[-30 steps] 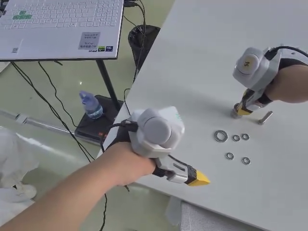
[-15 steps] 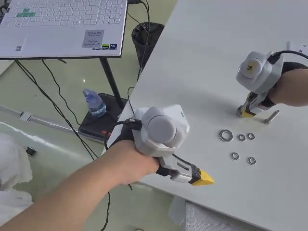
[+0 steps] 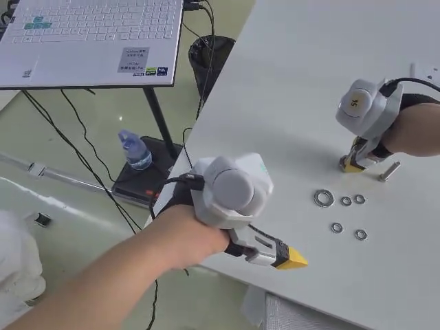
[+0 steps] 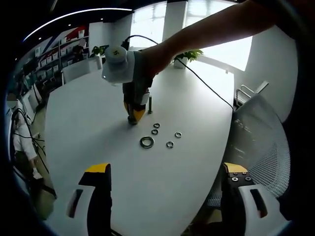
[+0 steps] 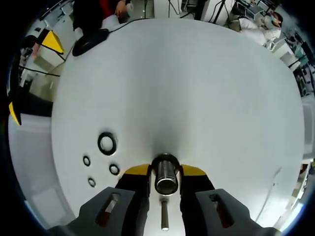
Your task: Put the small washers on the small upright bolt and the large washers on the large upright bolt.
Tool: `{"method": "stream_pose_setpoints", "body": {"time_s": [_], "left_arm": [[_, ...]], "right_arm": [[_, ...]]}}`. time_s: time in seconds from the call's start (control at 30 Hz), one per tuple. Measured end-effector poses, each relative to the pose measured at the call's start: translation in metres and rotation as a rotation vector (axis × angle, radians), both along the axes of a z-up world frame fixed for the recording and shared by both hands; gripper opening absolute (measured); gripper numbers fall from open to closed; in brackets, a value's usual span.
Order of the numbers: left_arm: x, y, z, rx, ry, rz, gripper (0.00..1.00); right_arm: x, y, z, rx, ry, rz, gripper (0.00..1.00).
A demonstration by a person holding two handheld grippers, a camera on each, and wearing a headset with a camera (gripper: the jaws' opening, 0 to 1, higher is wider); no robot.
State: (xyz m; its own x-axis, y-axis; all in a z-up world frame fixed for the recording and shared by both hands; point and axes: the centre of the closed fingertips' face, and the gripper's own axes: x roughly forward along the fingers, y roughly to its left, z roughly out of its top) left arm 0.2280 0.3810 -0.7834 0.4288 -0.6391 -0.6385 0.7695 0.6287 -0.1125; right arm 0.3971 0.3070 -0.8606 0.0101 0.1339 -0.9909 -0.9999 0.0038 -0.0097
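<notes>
**Head view:** The left hand-held gripper (image 3: 292, 259) is held above the near edge of the table (image 3: 289, 82). The right hand-held gripper (image 3: 354, 163) points down with its tips at the table surface. The small bolt (image 3: 388, 170) lies flat just beside those tips. One large washer (image 3: 324, 199) and four small washers (image 3: 346, 201) lie loose on the table near the right hand-held gripper.

**Left gripper view:** The left jaws stand wide apart and hold nothing. The washers lie ahead, just short of the right hand-held gripper.

**Right gripper view:** The right jaws are clamped on the large bolt (image 5: 166, 174), whose end faces the camera.
</notes>
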Motion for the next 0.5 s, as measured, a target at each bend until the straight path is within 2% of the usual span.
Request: {"method": "stream_pose_setpoints", "body": {"time_s": [0.1, 0.33, 0.5], "left_arm": [[0.0019, 0.0014, 0.0011, 0.004, -0.014, 0.011, 0.94], [-0.0022, 0.0025, 0.0001, 0.010, 0.000, 0.005, 0.92], [-0.0021, 0.0028, 0.0016, 0.009, -0.005, 0.007, 0.92]], "right_arm": [[-0.0002, -0.0006, 0.0003, 0.003, 0.001, -0.003, 0.22], [0.0013, -0.0017, -0.0015, 0.002, -0.003, 0.010, 0.23], [0.0001, -0.0021, -0.0003, 0.006, 0.001, 0.005, 0.23]]}}
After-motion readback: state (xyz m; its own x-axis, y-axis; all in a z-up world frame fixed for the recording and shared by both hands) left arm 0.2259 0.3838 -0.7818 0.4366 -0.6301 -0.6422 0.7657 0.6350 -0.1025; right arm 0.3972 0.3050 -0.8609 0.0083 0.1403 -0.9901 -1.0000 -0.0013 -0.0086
